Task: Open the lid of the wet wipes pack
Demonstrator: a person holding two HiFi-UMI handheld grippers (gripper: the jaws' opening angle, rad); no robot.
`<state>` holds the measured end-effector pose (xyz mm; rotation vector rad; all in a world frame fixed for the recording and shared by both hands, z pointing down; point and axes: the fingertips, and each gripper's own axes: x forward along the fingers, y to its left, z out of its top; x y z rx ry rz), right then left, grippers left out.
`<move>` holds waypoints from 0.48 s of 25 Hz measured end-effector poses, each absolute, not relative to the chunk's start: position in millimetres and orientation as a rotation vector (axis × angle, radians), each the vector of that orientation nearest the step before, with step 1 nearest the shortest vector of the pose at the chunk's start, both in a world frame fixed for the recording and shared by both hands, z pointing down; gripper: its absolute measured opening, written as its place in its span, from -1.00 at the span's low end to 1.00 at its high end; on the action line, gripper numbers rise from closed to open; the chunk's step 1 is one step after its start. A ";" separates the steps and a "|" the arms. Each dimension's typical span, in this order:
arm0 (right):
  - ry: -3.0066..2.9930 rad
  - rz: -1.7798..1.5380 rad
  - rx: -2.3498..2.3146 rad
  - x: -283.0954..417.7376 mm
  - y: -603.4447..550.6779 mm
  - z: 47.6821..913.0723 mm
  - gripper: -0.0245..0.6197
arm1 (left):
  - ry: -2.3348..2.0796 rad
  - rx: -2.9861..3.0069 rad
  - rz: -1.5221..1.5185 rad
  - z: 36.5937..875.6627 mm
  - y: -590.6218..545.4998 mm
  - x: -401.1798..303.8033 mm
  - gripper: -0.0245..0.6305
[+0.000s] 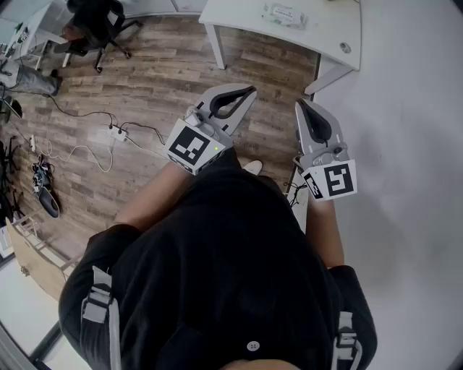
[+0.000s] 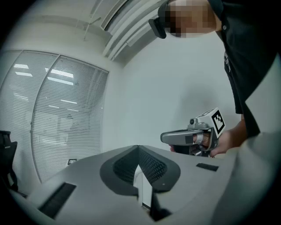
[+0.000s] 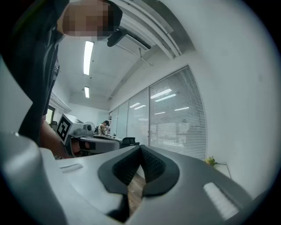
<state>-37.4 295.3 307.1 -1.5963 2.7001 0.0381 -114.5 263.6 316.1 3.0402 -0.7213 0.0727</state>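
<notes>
My grey left claw [image 1: 249, 91] and right claw [image 1: 299, 105] are both pinched together, empty. The pale wet wipes pack [image 1: 284, 15] lies well ahead on the white table [image 1: 235, 16], its print unreadable.

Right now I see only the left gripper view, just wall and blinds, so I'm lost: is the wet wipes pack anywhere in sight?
Observer: Yes. In the head view the pale plastic wet wipes pack lies on the white rectangular table ahead.
Operator: Is the right gripper carrying anything?
Observer: No. In its own view the grey right gripper is shut, with nothing between its jaws.
Operator: What's underfoot?
Observer: A brown wood-plank floor, with a white power strip lying on it.
</notes>
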 end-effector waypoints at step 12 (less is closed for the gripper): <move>2.710 -0.011 -1.600 -29.2 311.8 323.4 -0.89 | -0.746 3.028 0.108 326.1 273.4 -109.0 -0.91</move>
